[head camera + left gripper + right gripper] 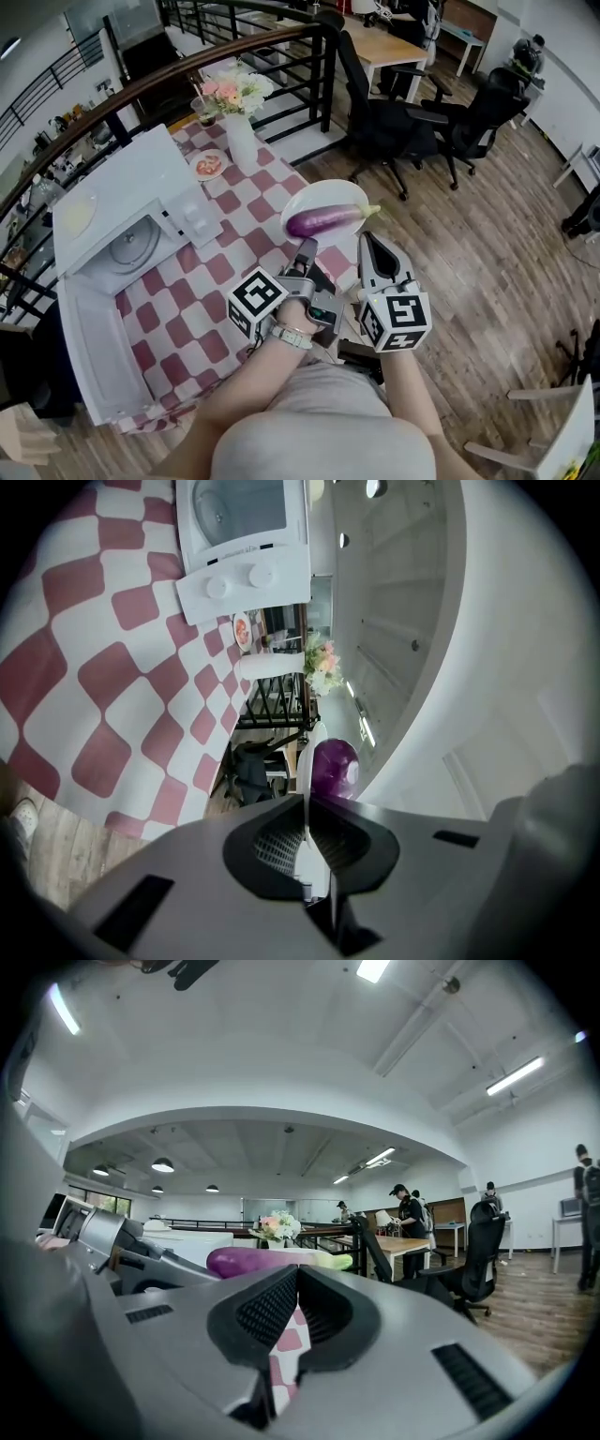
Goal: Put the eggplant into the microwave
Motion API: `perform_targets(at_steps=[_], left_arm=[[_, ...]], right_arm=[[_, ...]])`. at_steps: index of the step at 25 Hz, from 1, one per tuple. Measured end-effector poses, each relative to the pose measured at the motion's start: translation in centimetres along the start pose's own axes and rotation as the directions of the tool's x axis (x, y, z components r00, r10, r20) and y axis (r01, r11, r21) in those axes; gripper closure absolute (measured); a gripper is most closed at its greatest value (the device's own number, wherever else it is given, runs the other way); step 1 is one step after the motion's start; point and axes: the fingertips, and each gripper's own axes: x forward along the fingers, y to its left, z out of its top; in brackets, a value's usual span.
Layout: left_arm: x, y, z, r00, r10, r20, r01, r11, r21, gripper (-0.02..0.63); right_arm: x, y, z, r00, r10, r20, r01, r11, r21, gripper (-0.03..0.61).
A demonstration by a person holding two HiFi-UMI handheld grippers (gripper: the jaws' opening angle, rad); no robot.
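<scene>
1. The eggplant (325,221) is purple with a green end. It lies on a white plate (319,195).
2. The plate is over the near corner of the bench (234,234), which has a red and white checked cloth. I cannot tell if the plate rests on the cloth or is held just above it.
3. The left gripper (306,251) has its jaws closed tight on the near rim of the plate. In the left gripper view the thin white rim sits right between the jaws, and the eggplant shows just behind it.
4. The right gripper (375,246) is just beside the left one, near the plate. Its jaws are closed together and hold nothing.
5. The microwave (131,202) is white and stands on the left side of the bench, well apart from the plate. Its door (89,347) hangs wide open, and the round tray inside can be seen.
6. At the far end of the bench stand a white vase (241,141) with pink and white flowers (234,91) and a little dish (208,165) of food.
7. Black office chairs (394,122) stand on the wood floor past the bench.
</scene>
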Motion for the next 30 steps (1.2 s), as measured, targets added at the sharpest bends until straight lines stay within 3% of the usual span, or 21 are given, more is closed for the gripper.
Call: perform_targets(at_steps=[16,30], left_arm=[[-3.9,2.2,8.4,0.986,0.041,0.161,-0.034,0.998,-0.044,0.597],[-8.8,3.9,16.1,0.95,0.069,0.305,-0.048,0.996,-0.074,0.597]], right_arm=[[4.9,8.4,-1.1,0.982,0.184,-0.041,-0.185,0.983,-0.02,0.554],[8.7,17.3,-2.2,0.934,0.346,-0.083,-0.35,0.936,-0.04,0.554]])
